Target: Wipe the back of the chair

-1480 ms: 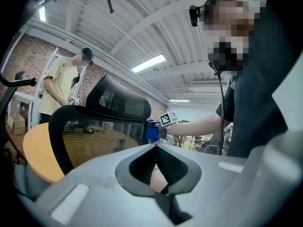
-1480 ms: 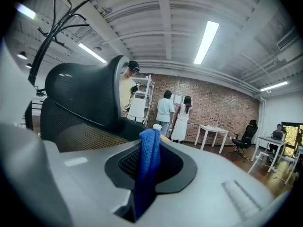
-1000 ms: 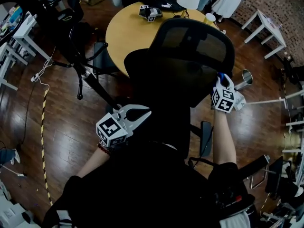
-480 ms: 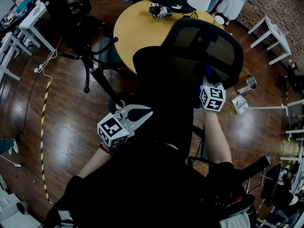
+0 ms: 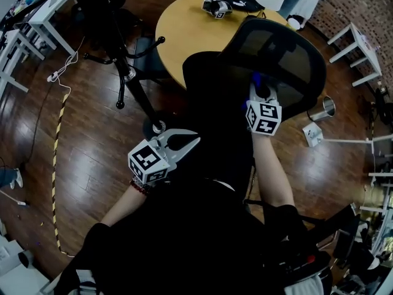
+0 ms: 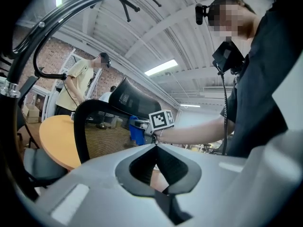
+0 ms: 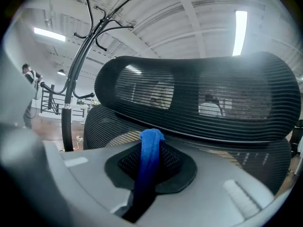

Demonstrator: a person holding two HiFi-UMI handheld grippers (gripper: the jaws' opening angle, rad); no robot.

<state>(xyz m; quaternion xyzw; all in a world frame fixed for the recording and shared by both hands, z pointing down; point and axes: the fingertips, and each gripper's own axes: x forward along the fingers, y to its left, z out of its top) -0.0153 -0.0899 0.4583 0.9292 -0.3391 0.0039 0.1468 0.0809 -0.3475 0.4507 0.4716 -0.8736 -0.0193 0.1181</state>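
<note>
**Blue cloth at the chair's back, left hand idle**

Off to the left a black coat stand (image 5: 120, 66) rises from the dark wood floor (image 5: 73, 152), a white cable trailing near its foot. Closer in, the left gripper (image 5: 195, 141) hangs low beside the person's body with its fingers drawn together at the tips and nothing between them. It is well apart from the chair.

In the middle stands the black mesh office chair, its backrest (image 5: 215, 103) facing the person and its curved headrest (image 5: 282, 54) above. A round wooden surface (image 5: 181, 32) sits just behind it, carrying another marker-cubed gripper (image 5: 216, 6).

The right gripper (image 5: 261, 94) is raised to the upper back of the chair, its fingers clamped on a blue cloth (image 5: 258, 82). From that gripper's own view the cloth (image 7: 151, 141) pokes up between the fingers in a narrow fold, its tip at the mesh of the backrest (image 7: 106, 124) just under the headrest (image 7: 199, 98) — whether it truly touches I can't tell.

Further right, a shiny metal bin (image 5: 323, 109) stands on the floor.
</note>
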